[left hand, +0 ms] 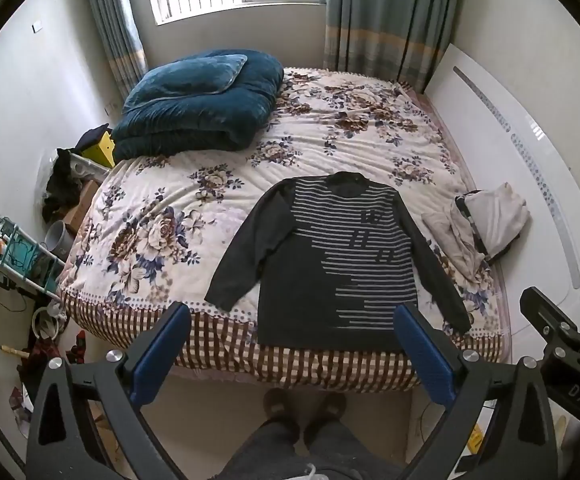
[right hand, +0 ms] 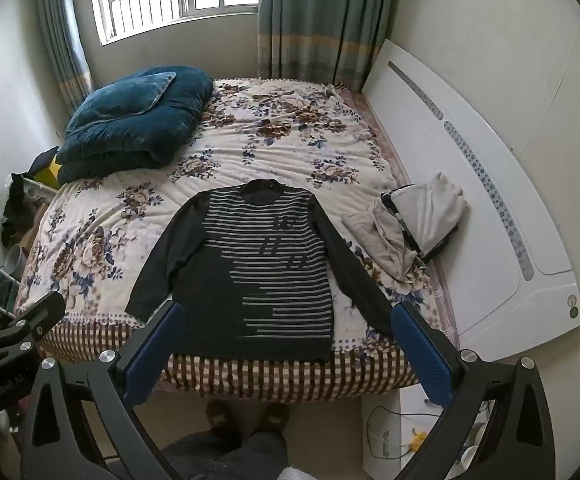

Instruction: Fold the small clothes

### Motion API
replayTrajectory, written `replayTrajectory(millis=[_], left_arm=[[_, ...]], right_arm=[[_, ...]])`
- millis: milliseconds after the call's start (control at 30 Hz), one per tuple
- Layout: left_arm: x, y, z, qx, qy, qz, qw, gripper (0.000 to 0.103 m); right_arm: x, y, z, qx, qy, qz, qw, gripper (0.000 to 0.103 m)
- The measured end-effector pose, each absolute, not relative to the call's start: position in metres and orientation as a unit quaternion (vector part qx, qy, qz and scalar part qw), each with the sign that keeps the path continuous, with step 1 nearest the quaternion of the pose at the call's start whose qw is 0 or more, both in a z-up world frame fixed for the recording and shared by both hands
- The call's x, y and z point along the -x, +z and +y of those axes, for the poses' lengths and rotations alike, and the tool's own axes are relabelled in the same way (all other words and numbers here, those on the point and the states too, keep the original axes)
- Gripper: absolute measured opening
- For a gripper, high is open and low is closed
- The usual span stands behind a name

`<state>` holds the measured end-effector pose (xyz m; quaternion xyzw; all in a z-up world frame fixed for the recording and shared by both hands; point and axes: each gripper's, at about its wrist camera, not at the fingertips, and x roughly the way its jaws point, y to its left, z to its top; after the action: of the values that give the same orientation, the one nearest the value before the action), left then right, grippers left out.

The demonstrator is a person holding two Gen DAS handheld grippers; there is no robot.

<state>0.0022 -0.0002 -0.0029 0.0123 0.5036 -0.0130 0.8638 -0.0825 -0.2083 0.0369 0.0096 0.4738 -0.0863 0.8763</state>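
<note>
A dark striped sweater [right hand: 265, 272] lies flat on the bed [right hand: 249, 148], its hem at the near edge and both sleeves spread out. The right tool [right hand: 285, 344] hangs above this edge with its jaws wide apart and nothing between them. A blue quilt [right hand: 129, 124] sits at the far left corner, and light clothes [right hand: 418, 220] lie near the right edge.

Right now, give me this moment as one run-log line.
phase: before fold | sweater: flat on bed, unfolded | left gripper: open, empty | right gripper: open, empty
</note>
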Motion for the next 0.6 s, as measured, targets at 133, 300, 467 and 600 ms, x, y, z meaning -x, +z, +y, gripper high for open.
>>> replayTrajectory(millis=[133, 300, 467, 600], left_arm=[[-0.0003, -0.0007, 0.0004, -0.009, -0.014, 0.502, 0.865, 0.103], [-0.0006, -0.001, 0.0001, -0.009, -0.014, 0.502, 0.865, 0.103], [-0.0004, -0.0009, 0.0002, -0.01, -0.014, 0.501, 0.865, 0.103], [-0.0001, -0.0007, 0.0001, -0.01, -0.013, 0.5, 0.866, 0.103]], right_arm=[[0.0831, 0.0367, -0.2089, -0.011, -0.086, 0.473, 0.877, 0.103], [0.0837, 0.0364, -0.2095, -0.011, -0.085, 0.473, 0.877, 0.103], [0.0844, 0.0359, -0.2104, -0.011, -0.085, 0.473, 0.877, 0.103], [0.0848, 0.0358, -0.2109, -0.012, -0.086, 0.472, 0.877, 0.103]])
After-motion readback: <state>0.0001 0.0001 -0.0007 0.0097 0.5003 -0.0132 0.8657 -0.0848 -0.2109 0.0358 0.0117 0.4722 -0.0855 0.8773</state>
